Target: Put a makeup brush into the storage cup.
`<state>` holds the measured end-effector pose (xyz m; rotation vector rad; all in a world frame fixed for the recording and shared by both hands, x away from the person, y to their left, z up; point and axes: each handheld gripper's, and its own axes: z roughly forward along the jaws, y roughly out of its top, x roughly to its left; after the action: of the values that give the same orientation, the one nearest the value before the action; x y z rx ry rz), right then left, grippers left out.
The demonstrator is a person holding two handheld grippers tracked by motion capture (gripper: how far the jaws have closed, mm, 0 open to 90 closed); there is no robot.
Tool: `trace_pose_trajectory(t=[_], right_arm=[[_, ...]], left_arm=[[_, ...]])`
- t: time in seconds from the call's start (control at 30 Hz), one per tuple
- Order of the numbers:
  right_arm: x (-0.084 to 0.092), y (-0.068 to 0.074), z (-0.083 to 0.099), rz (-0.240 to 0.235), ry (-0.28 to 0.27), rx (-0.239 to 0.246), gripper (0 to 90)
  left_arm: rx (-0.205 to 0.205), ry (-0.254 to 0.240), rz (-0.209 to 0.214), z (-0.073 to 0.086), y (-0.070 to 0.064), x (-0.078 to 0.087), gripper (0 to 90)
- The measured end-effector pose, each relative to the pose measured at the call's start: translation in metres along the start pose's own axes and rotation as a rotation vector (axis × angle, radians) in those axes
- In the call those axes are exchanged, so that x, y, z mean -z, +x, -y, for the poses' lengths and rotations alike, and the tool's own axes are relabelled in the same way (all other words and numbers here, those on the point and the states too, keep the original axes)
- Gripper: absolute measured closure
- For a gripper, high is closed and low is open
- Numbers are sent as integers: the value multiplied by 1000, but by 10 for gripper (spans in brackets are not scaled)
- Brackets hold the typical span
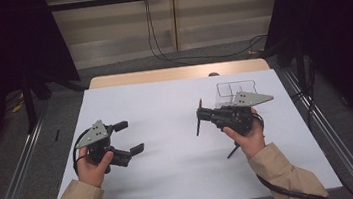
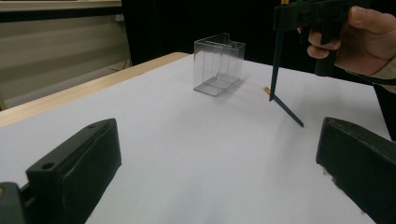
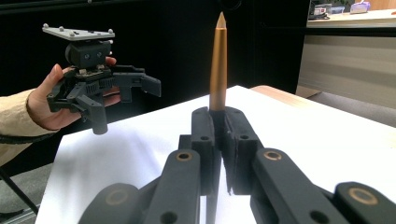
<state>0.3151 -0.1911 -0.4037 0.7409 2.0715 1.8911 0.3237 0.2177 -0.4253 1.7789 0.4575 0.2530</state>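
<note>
White sheeting covers the table (image 1: 173,180), with a strip of bare wood along its far edge, dark curtains at both sides and cables trailing over the grey floor beyond. On the right half of that surface, toward the far side, stands a clear plastic box (image 2: 218,64), upright, open at the top and empty as far as the pictures show; its place close to the right hand suggests it is meant to receive what that hand carries. The right gripper (image 3: 218,119) has its jaws pressed together on a pencil (image 3: 218,65), pinched low on the shaft so that most of the length stands free above the pads, tip upward in its own view. Seen from above, the pencil (image 1: 198,117) hangs roughly upright over the table, just on the near-left side of the box and not yet over its opening; a grip that leaves so much shaft free would, I judge, make it easy to steer one end into the box. The left gripper (image 1: 129,136) hovers over the left half of the table with its jaws spread wide and nothing between them, well apart from the box, apparently waiting or ready to steady the container.
</note>
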Motion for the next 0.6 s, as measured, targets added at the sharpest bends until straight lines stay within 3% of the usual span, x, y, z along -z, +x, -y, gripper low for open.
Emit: trace_pose_trajectory(t=[0.6], right_arm=[[6, -5, 2, 17, 18, 5, 833]], left_arm=[[-6, 16, -31, 8, 0, 14, 0]])
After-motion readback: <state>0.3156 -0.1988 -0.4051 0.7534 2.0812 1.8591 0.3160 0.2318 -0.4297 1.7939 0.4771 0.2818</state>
